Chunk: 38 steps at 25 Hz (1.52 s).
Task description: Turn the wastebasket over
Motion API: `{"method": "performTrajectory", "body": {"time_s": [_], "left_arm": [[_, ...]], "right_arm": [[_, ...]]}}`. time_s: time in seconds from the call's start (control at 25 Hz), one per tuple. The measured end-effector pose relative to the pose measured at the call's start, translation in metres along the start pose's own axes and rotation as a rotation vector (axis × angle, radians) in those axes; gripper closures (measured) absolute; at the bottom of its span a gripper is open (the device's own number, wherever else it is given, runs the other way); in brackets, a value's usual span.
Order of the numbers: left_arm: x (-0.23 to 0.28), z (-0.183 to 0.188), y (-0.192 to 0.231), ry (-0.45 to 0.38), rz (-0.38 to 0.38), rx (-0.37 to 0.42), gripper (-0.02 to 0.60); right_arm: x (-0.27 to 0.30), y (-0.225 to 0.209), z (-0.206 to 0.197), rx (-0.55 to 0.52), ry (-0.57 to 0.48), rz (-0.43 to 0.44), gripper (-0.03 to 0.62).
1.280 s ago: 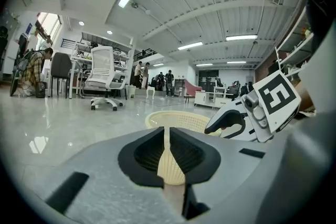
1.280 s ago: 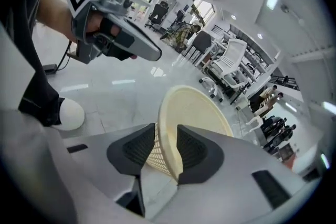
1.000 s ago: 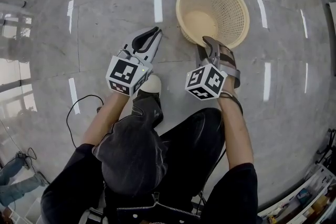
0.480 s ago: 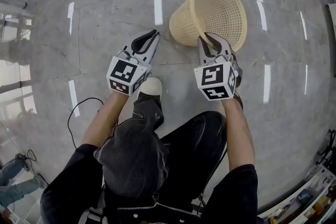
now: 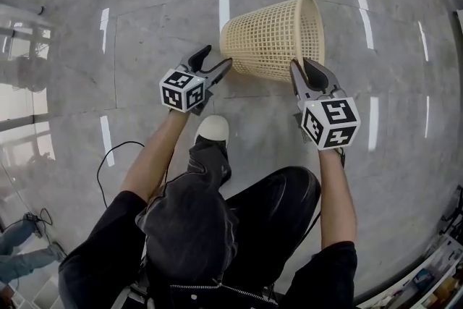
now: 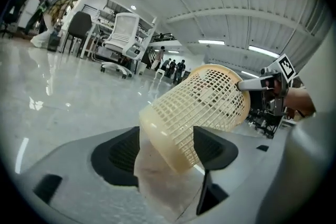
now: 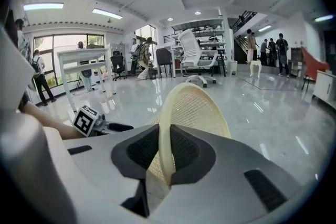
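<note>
**Ana:** Where was the wastebasket (image 5: 271, 40) when you looked?

**Me:** Tipped on its side between my two claws; its mouth faced the right claw (image 5: 302, 69) and its base (image 6: 157, 132) faced the left claw (image 5: 217, 58); I could not tell whether its wall touched the floor (image 5: 145, 11)

**Ana:** And the claws themselves?

**Me:** The right claw's jaws had just been closing and were clamped on the rim (image 7: 164, 136), which ran upright between the pads; the left claw's jaws had just been opening and stood wide apart; the base sat just ahead of them, in line between the two pads, and neither pad pressed on it

**Ana:** So how did you judge the turn should go?

**Me:** I reckoned the right clamp carried the whole thing, so I wanted it firm; the rim was thin and the lattice looked light, so I expected it could swivel in the pads; I meant to roll that wrist until the mouth faced down; I thought the left claw should close gently on the base edge, or only steady it, since the mesh looked likely to flex; I wanted the rim level before I let go, and clear of the shoe (image 5: 213, 129) behind the left claw
</note>
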State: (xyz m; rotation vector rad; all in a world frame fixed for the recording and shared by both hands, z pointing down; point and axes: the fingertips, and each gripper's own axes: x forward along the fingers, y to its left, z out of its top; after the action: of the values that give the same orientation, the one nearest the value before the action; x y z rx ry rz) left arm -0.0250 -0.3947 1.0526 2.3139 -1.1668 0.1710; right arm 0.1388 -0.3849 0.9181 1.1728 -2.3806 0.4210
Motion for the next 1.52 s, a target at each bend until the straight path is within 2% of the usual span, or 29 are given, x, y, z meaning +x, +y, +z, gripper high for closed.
{"method": "performTrajectory", "body": {"time_s": [0.12,0.24,0.44,0.64,0.72,0.84,0.96,1.16,1.32,1.44,1.52], "left_arm": [[0.021,-0.017,-0.011,0.011,-0.077,-0.002,0.258],[0.035,-0.015,-0.025,-0.016,-0.125,0.022,0.256],[0.05,-0.007,-0.054,-0.028,-0.182,0.119,0.258],[0.061,-0.002,-0.066,-0.025,-0.203,0.129,0.275],[0.065,-0.002,-0.073,-0.014,-0.21,0.14,0.276],[0.068,-0.002,-0.081,-0.008,-0.214,0.15,0.285],[0.068,-0.004,-0.083,-0.008,-0.209,0.15,0.295],[0.067,-0.004,-0.084,-0.008,-0.202,0.147,0.313],[0.062,-0.002,-0.078,-0.027,-0.189,0.153,0.314],[0.047,0.016,-0.068,-0.065,-0.158,0.184,0.313],[0.032,0.041,-0.06,-0.094,-0.131,0.239,0.314]], "right_arm": [[-0.01,-0.018,-0.013,0.032,0.006,-0.044,0.537],[-0.02,-0.038,-0.026,0.037,0.031,-0.115,0.536],[-0.038,-0.067,-0.057,-0.036,0.14,-0.271,0.513],[-0.051,-0.08,-0.089,-0.127,0.285,-0.352,0.496],[-0.063,-0.087,-0.088,-0.109,0.274,-0.395,0.496],[-0.08,-0.102,-0.074,-0.07,0.191,-0.455,0.496],[-0.073,-0.116,-0.062,-0.047,0.17,-0.462,0.496],[-0.058,-0.125,-0.064,0.003,0.224,-0.43,0.513],[-0.056,-0.118,-0.063,0.085,0.155,-0.391,0.533],[-0.049,-0.106,-0.058,0.078,0.135,-0.364,0.531],[-0.04,-0.096,-0.052,0.092,0.116,-0.332,0.525]]}}
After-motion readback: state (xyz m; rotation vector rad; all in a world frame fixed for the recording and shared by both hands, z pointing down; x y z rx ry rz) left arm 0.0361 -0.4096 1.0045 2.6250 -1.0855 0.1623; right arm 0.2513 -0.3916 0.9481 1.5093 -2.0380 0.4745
